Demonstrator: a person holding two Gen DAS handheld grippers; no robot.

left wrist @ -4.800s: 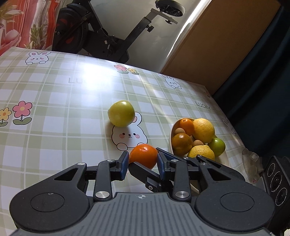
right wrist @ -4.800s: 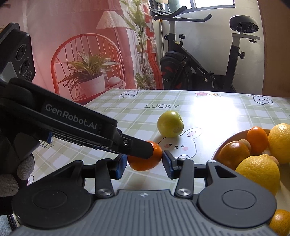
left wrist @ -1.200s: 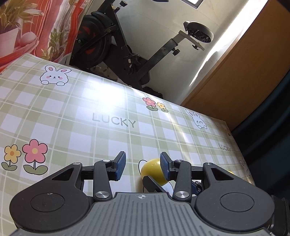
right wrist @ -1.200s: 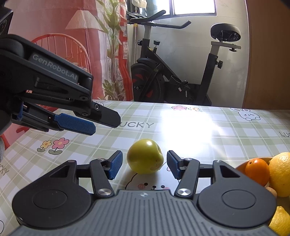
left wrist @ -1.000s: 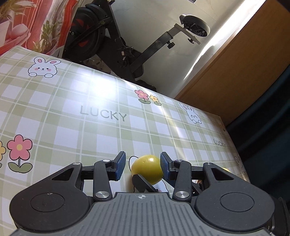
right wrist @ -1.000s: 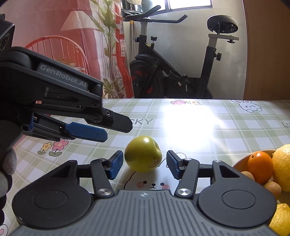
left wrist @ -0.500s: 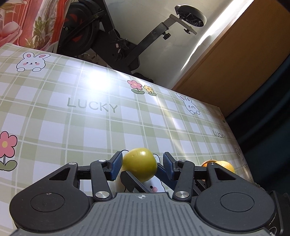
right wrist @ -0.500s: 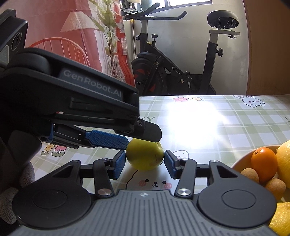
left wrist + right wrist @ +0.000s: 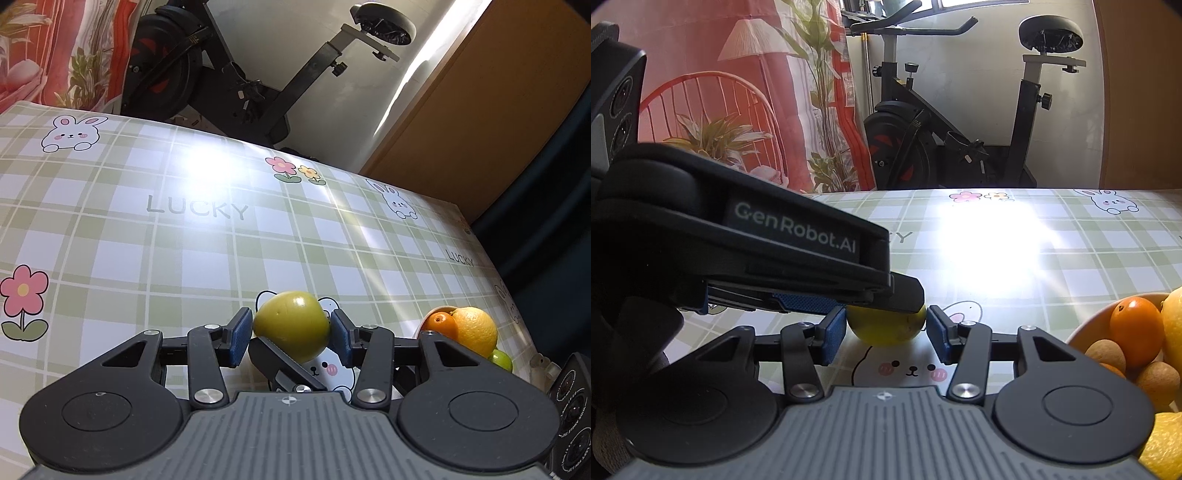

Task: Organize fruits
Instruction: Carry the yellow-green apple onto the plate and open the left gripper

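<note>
The left tongs (image 9: pixel 291 334) close around a yellow-green apple (image 9: pixel 291 325) on the table (image 9: pixel 184 258), both pads touching it. The right tongs (image 9: pixel 886 334) bracket the same apple (image 9: pixel 886 330), pads touching or nearly so; grip unclear. The fruit bowl (image 9: pixel 1086 328) sits near the right edge.

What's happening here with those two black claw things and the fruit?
A person is tidying fruit with a hand-held gripper in each hand. Both the left gripper and the right gripper are set around the same yellow-green fruit, which sits on the checked tablecloth over a rabbit print. Their blue pads are at its sides; whether they are squeezing it cannot be told. To the right, a bowl already holds oranges and lemons, so this fruit looks likely to go there next.
</note>
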